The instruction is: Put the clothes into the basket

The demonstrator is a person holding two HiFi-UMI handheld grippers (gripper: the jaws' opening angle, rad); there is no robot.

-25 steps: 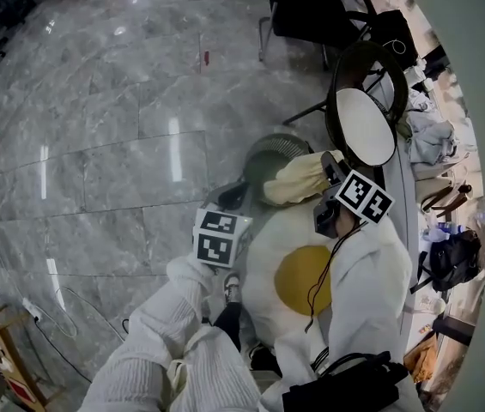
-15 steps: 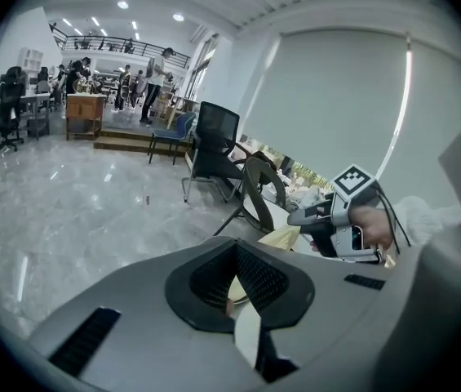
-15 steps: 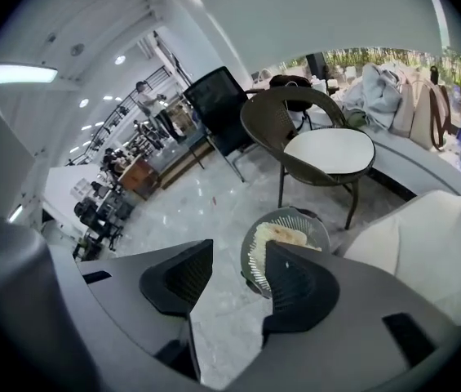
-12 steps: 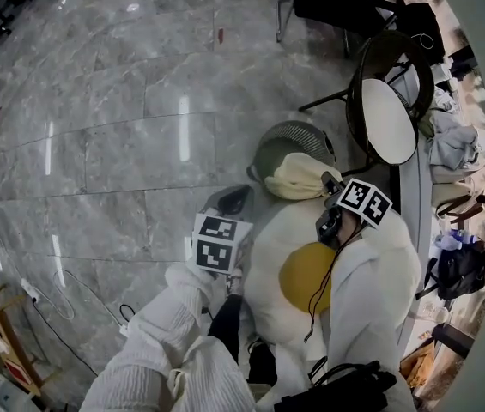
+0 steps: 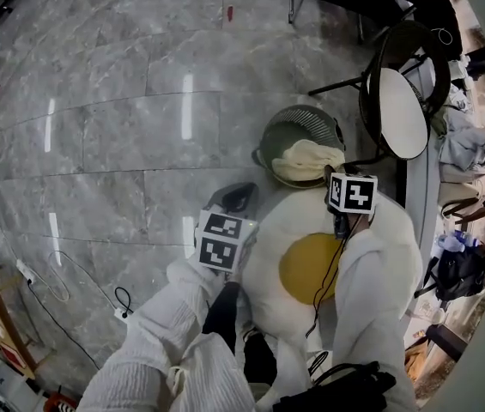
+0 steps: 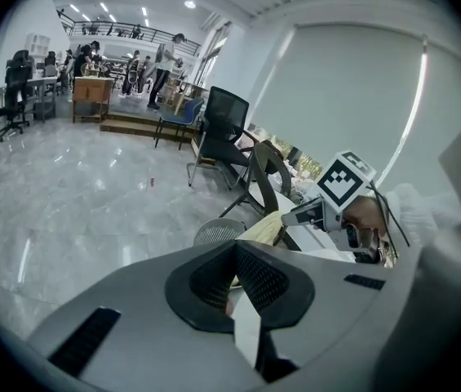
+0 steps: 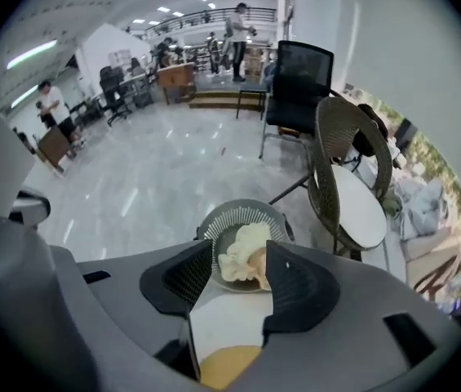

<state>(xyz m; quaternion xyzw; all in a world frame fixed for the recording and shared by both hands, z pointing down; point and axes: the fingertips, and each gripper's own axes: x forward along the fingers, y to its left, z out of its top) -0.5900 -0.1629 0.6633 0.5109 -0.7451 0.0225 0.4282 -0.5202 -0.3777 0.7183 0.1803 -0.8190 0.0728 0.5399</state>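
1. I am reading the right gripper (image 7: 240,243) first. Its jaws are standing wide apart, having just been opening, and neither pad is pressing on anything.
2. Through that gap I am seeing the cream cloth (image 5: 309,160), which is lying inside the basket (image 5: 276,127). It is heaped against the side of the rim nearest the person, and part of it is draping onto that rim.
3. In the head view the right gripper is hanging just at that near rim, pointing steeply down, with its marker cube facing up.
4. The left gripper (image 6: 235,247) is showing its jaw tips meeting. A white sliver is sitting in the gap behind the tips, and I cannot tell whether it is being held or is only showing through.
5. In the head view the left gripper is hovering over the floor (image 5: 122,144), apart from the basket and to its lower left, with a white fleecy sleeve (image 5: 165,316) behind it.
6. A white garment with a round yellow patch (image 5: 281,230) is spreading between the two grippers, and its upper edge is reaching the basket's near rim.
7. The basket is standing on the grey marble floor, just beside the legs of a dark chair with a white seat (image 5: 401,114).
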